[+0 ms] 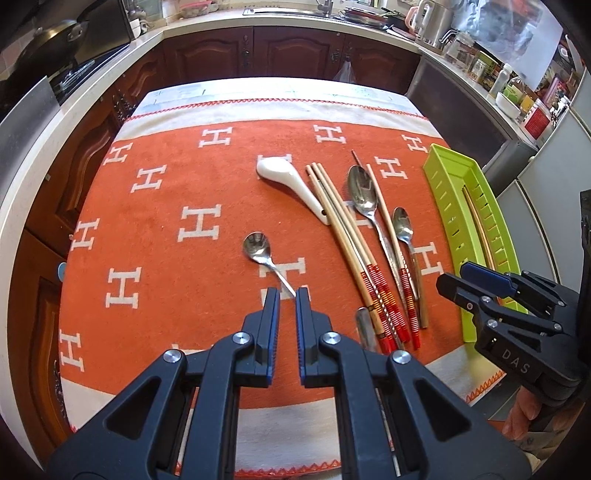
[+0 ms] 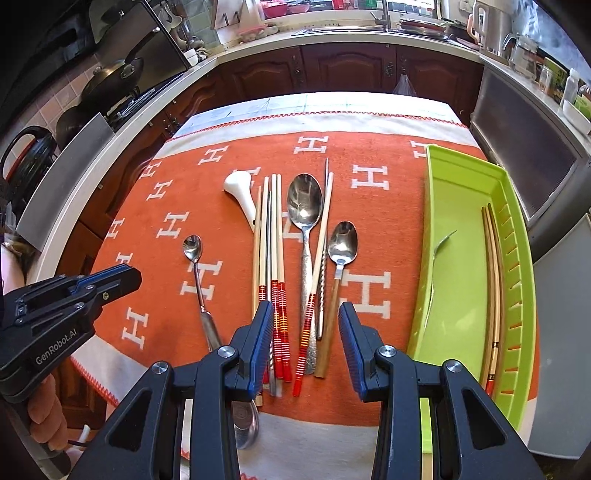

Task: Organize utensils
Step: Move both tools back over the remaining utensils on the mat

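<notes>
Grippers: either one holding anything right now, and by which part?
No. The left gripper is shut with nothing between its pads; the right gripper stands open above the chopsticks, empty.

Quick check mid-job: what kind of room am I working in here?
Most likely a home kitchen: a sink with faucet in the counter behind the table, a frying pan on the stove, and dark wooden cabinets below.

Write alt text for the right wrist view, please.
The right gripper hovers open over spoons and red-banded chopsticks laid on an orange cloth. A green tray on the right already holds chopsticks, and the left gripper reaches in, shut.
</notes>
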Demonstrator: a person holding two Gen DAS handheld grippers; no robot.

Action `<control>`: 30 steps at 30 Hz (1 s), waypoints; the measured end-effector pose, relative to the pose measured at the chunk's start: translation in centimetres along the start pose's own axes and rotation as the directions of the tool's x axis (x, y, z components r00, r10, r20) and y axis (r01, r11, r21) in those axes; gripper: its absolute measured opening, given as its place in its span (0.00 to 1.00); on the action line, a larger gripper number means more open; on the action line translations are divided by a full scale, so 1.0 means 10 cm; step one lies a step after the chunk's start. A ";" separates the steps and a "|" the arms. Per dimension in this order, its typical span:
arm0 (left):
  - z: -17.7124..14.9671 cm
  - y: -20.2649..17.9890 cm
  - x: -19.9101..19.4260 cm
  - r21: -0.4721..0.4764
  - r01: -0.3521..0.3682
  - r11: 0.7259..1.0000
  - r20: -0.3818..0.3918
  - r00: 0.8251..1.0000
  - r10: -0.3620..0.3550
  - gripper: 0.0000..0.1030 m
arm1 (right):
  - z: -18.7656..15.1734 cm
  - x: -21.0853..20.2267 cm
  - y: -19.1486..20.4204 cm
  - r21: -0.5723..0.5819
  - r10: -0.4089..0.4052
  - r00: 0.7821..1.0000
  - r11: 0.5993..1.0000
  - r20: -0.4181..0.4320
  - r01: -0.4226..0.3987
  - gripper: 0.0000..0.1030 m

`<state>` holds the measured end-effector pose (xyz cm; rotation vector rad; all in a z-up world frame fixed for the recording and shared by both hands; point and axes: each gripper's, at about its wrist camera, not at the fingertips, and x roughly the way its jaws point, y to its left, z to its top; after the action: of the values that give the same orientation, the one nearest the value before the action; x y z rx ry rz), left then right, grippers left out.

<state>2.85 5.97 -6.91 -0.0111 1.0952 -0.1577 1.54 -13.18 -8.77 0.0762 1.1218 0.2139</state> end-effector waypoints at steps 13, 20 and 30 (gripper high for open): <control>-0.03 0.05 0.07 -0.009 -0.006 1.000 -0.016 1.000 0.006 0.05 | -0.04 0.12 0.08 -0.018 0.036 0.999 0.999 -0.034 -0.036 0.36; -0.04 0.04 0.10 -0.006 -0.005 1.000 -0.027 1.000 0.005 0.05 | -0.05 0.17 0.08 -0.020 0.061 0.997 0.998 -0.052 -0.062 0.36; -0.08 0.19 0.19 -0.028 0.038 0.999 -0.059 0.997 -0.040 0.05 | -0.06 0.21 0.16 -0.047 0.071 0.995 0.996 -0.065 -0.074 0.36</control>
<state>3.22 7.64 -9.10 -0.0520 1.1565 -0.1796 1.67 -11.25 -10.63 0.0668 1.1775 0.3108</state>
